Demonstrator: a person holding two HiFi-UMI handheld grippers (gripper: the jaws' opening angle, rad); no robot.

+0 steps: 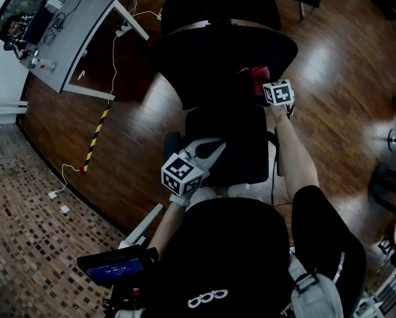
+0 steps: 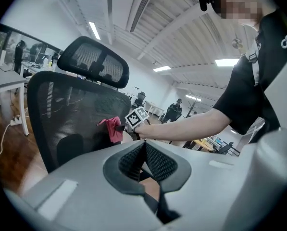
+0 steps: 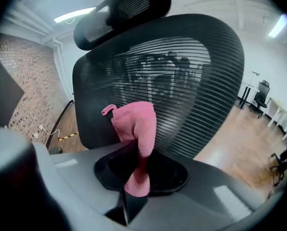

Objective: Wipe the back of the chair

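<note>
Cloth heading: the pink cloth [image 3: 136, 124] is standing up out of your right gripper [image 3: 133, 186]. Its long axis is running along the jaws toward the chair back [image 3: 181, 81], and its free top is folding over and drooping.

Cloth place: it is sitting low on the back's mesh, well below the headrest [image 3: 121, 13]. It is lying at the mesh or just beside it; no view is showing you whether it is pressing in.

Cloth against fingers: its narrow lower end is passing down between your right jaws. The bunched bulk is sticking out past the fingertips toward the back.

Right fingers: they are clenching on the cloth, nearly together, with only the fabric between them.

Left fingers: your left gripper [image 2: 144, 153] is hanging in front of the back, above the seat [image 1: 227, 144] and well apart from the cloth. Its jaws are pressing pad to pad, gripping nothing and touching nothing.

Left aim: it is pointing toward the back's lower part.
</note>
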